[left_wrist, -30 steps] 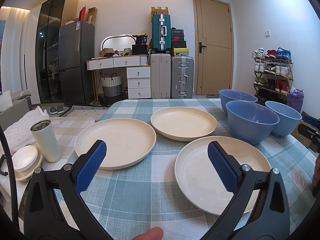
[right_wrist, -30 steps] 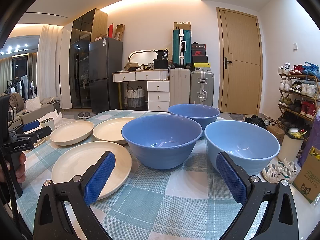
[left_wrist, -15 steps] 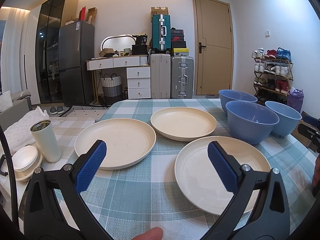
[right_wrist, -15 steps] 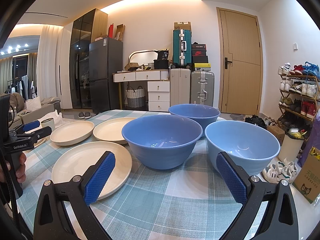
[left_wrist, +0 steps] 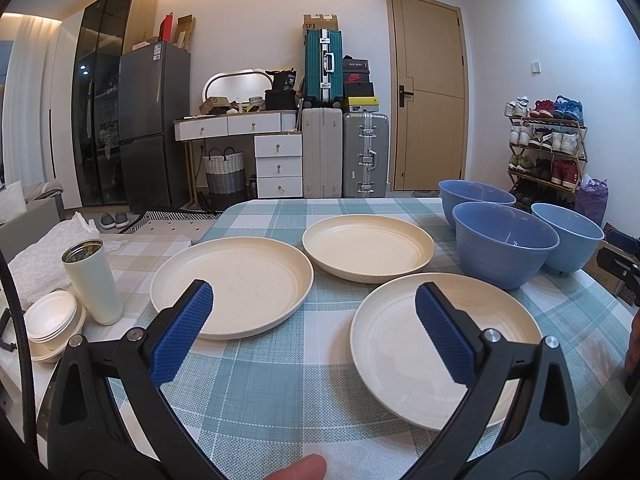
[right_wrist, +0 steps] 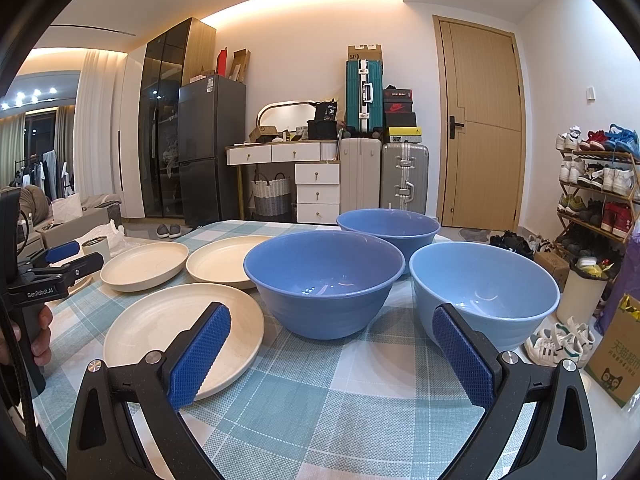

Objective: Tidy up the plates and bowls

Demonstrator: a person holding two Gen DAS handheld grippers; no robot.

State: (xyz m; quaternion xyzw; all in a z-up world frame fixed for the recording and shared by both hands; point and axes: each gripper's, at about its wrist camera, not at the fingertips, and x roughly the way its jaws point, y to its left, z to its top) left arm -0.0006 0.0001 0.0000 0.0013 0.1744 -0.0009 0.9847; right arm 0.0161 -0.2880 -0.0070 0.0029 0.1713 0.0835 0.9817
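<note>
no movement; both claws (left_wrist: 314, 304) (right_wrist: 332, 326) agape

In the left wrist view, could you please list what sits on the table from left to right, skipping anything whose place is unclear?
Stack of small white bowls → tumbler → left cream plate → far cream plate → near cream plate → middle blue bowl → rightmost blue bowl.

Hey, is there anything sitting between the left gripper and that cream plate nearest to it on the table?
Nothing visible. The left gripper is open above bare checked tablecloth, and the nearest cream plate lies just ahead on its right side, with its rim unobstructed. The other plates and the blue bowls sit farther back.
</note>
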